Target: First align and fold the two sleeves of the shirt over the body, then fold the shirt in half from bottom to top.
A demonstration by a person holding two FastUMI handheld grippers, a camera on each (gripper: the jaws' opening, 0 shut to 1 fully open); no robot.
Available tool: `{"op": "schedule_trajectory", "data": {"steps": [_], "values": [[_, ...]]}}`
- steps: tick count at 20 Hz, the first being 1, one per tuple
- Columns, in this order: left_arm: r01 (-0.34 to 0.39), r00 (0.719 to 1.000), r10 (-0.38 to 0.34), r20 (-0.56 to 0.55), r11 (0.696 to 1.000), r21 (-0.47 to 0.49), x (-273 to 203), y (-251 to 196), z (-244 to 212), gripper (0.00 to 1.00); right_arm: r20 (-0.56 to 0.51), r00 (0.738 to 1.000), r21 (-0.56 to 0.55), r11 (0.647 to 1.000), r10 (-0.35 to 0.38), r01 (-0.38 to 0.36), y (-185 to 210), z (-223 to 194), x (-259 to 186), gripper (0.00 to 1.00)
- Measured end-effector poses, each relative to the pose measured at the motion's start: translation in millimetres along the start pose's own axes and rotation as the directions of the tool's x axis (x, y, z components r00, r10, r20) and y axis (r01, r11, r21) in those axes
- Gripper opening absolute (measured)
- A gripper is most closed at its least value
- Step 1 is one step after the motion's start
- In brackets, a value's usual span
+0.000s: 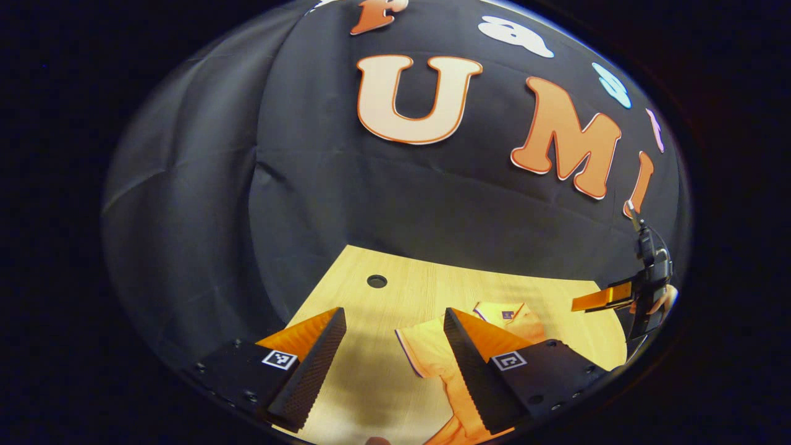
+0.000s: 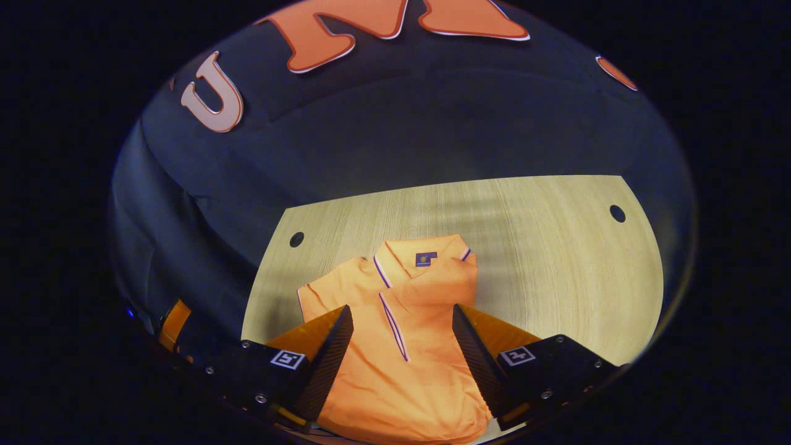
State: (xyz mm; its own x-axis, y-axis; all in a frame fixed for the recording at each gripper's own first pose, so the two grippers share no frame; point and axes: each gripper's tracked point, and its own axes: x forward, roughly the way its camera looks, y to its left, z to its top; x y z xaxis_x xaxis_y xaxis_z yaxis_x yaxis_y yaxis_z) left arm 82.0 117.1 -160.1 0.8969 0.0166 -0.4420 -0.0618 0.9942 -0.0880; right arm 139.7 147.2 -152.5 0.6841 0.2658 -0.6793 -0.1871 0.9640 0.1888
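You are looking at one orange shirt (image 2: 401, 334) lying on one wooden table (image 2: 544, 247), with two round holes: one (image 2: 296, 239) at nine o'clock, one (image 2: 617, 213) at two o'clock.

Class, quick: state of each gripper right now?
Left gripper: open, holding nothing, above the table.
Right gripper: open, holding nothing, over the shirt.
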Motion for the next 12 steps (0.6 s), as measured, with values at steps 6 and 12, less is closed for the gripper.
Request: {"op": "schedule_trajectory", "data": {"steps": [6, 12], "values": [[0.017, 0.982, -0.021, -0.188, 0.999, -0.027, 45, -21, -38, 0.98, 0.125, 0.992, 0.041, 0.999, -0.026, 0.021, -54, 34, -49, 0.98], [0.016, 0.907, -0.035, -0.419, 0.999, -0.047, 96, -49, -89, 0.98, 0.127, 0.991, 0.074, 0.996, -0.051, 0.042, -109, 26, -77, 0.98]]}}
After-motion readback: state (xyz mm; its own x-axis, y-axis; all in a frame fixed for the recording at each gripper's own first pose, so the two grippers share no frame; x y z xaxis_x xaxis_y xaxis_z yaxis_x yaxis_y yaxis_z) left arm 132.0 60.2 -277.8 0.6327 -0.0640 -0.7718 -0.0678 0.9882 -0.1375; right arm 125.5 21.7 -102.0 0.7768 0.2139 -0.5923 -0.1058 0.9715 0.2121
